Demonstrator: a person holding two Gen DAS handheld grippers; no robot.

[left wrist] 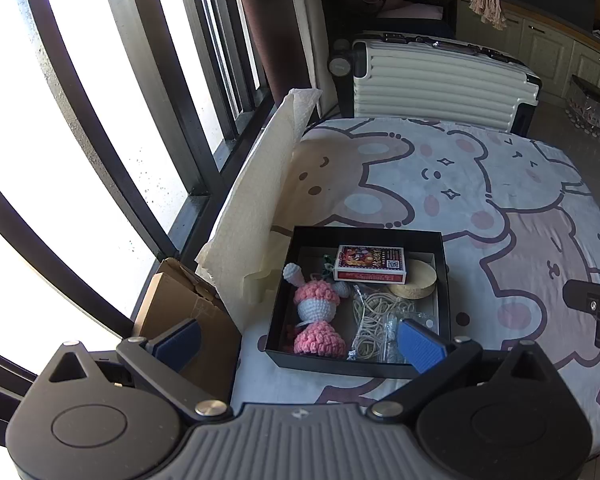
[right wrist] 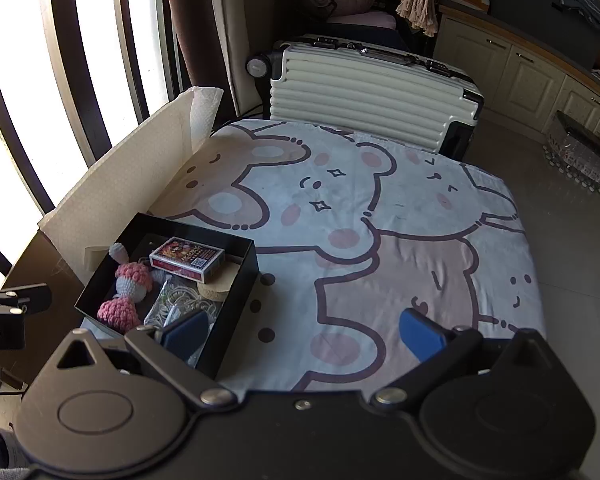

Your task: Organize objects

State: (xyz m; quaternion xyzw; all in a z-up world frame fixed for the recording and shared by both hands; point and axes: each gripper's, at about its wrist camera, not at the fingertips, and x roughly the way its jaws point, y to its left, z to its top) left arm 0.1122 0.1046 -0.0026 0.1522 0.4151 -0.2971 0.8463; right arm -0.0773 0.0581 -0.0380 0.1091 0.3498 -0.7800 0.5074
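One black box (left wrist: 364,232) on cartoon-bear tabletop (left wrist: 500,200), two hand-held grippers spread wide, empty.
Inside: one pink-white crochet doll (left wrist: 318,312), one red card pack (left wrist: 370,264), one cork disc (left wrist: 418,282), one bagged rubber-band tangle (left wrist: 374,320).

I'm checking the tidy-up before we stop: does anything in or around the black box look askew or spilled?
Nothing is spilled. In the black box the card pack lies propped on the cork disc, so it sits tilted. The crochet doll and bag of rubber bands lie inside. Both grippers are open and empty.
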